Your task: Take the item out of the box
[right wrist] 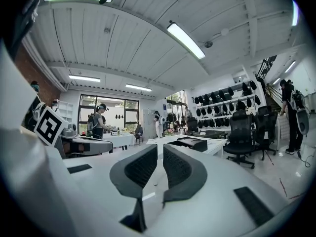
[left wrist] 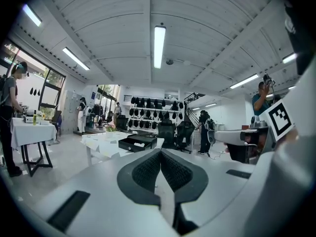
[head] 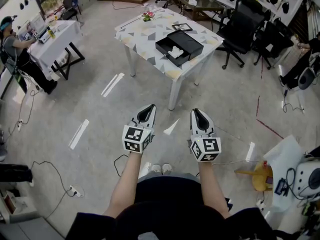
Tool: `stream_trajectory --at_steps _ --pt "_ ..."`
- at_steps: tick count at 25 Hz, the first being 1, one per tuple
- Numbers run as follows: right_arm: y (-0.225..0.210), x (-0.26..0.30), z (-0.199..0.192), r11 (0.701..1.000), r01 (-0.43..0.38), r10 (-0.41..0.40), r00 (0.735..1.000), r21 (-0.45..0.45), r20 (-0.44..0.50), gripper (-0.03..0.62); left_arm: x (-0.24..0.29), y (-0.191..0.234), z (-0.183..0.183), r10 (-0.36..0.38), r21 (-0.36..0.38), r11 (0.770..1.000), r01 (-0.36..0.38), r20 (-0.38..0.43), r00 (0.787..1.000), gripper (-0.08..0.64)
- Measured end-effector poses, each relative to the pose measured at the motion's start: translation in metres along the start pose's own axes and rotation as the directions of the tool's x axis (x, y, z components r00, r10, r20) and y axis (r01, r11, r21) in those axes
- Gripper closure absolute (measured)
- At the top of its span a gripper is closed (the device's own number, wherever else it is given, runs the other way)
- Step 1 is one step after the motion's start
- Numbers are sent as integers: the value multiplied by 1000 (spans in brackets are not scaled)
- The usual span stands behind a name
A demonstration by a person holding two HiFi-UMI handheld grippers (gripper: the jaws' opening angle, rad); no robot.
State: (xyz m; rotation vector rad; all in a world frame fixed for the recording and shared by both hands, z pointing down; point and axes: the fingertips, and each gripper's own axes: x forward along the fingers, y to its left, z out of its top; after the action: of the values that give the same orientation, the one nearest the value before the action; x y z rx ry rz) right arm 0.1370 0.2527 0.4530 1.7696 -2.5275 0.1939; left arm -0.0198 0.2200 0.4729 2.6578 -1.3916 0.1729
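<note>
Item: a small pale thing [head: 175, 52] is seen lying inside the box; what it is cannot be made out at this range.
Box: a shallow black box [head: 179, 46] is set open near the bench's near corner, so its contents are exposed from above.
Lid: a flat black piece [head: 182, 27] is laid just behind the box; it is judged to be the lid, put aside to leave the opening free.
Bench: a white bench [head: 140, 36] with a patterned top is placed well apart from the person, with bare floor [head: 100, 134] between; a small bunch of flowers [head: 147, 16] is stood at its far corner.
Left claw: the left claw [head: 148, 109] is held out level before the body and aimed at the bench; its jaws are pressed together with nothing between them.
Right claw: the right claw [head: 198, 113] is carried beside it, likewise aimed; its jaws are parted by a narrow slit only, and nothing is caught in it.
Stage: nothing is judged done; the item is untouched in the box, and neither claw is near it.
Next move: the floor must be crossed, and the jaws must be spread wider before the item can be taken.
Risk: a light box may be dragged or lifted with the item unless it is steadied by the other claw.
</note>
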Motion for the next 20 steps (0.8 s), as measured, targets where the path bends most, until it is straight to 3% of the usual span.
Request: stream_trajectory --at_steps 12,20 --pt "6 7 -1 999 -30 31 1000 21 -8 437 -1 6 -4 9 -7 1000 -9 -8 1000 540" --pt "10 17 -1 999 -29 29 1000 39 -8 402 -2 19 -6 13 -12 1000 -13 -18 1000 540"
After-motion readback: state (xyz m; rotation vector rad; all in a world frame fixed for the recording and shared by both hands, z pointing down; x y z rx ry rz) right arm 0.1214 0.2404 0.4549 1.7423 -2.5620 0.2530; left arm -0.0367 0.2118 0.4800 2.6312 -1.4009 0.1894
